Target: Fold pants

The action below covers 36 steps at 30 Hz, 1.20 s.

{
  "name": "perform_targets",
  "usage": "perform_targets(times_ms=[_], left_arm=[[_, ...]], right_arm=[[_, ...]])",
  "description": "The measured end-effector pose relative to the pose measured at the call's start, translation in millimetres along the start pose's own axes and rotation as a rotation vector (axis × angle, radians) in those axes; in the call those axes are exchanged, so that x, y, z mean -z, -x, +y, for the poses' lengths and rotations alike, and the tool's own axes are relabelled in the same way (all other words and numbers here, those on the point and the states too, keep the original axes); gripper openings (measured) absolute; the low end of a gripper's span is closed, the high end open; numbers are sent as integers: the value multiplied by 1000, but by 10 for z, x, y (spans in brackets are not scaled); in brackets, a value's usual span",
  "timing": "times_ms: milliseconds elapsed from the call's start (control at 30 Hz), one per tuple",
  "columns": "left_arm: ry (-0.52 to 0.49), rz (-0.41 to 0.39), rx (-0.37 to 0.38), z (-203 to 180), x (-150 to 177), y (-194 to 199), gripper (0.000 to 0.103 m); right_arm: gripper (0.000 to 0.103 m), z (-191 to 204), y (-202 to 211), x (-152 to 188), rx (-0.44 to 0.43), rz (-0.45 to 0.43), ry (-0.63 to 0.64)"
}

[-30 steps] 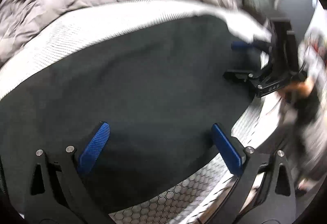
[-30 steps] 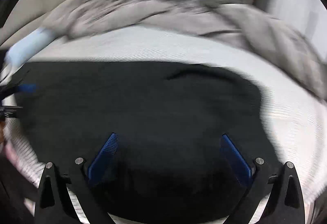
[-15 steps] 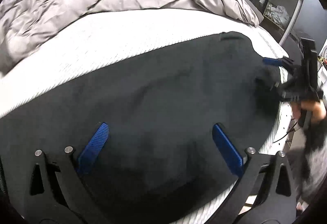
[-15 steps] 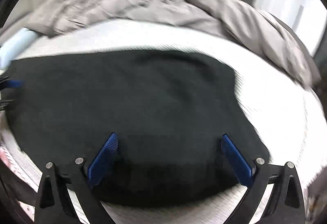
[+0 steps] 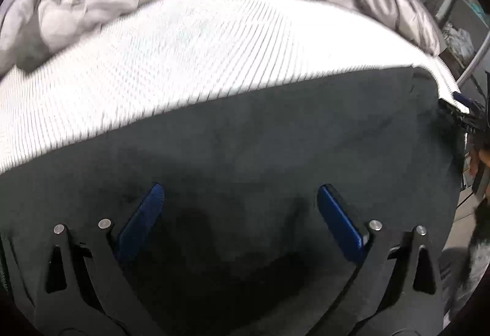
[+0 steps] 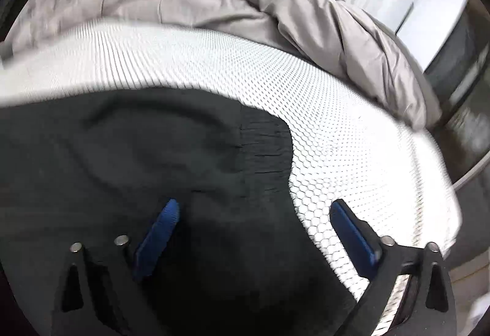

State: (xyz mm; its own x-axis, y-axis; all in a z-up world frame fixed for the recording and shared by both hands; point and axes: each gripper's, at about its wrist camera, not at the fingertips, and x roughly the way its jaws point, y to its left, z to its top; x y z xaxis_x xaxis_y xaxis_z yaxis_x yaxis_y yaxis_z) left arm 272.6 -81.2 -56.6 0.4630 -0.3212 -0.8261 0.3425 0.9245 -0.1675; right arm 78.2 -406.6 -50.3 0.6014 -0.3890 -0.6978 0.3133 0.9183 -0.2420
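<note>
Left wrist view: black pants (image 5: 260,152) lie spread on the bed (image 5: 183,54); left gripper (image 5: 240,207) and right gripper (image 6: 254,222) hover with fingers spread, holding nothing. Pinch both layers at the waistband (image 6: 265,146) edge, lifting evenly.

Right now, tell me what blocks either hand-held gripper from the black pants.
Nothing visible does. The left hand-held gripper and right hand-held gripper are both open directly over the black pants, which lie spread on the white mattress. The grey duvet sits bunched well behind.
</note>
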Motion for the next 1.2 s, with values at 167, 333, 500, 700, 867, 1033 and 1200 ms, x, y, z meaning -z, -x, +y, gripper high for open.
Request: perform_targets(times_ms=[167,333,500,700,867,1033,1200], left_arm=[[-23,-4,29,-234,-277,-253,100],[9,36,5,5,-199,-573,99],[51,28,1,224,-220,-535,99],[41,14,-27,42,-154,-268,90],[-118,-98,85,-622,17,156,102],[-203,92,31,-773,352,-204,98],[-57,33,-116,179,730,285,99]], right_arm=[[98,998,-99,-511,-287,-33,157],[95,1404,-718,-500,-259,92,257],[96,305,-940,-602,33,113,131],[96,-343,-715,-476,-60,90,-116],[98,235,133,-521,-232,-67,-17],[98,1236,39,-289,-460,51,213],[98,968,-247,-13,-328,112,197]])
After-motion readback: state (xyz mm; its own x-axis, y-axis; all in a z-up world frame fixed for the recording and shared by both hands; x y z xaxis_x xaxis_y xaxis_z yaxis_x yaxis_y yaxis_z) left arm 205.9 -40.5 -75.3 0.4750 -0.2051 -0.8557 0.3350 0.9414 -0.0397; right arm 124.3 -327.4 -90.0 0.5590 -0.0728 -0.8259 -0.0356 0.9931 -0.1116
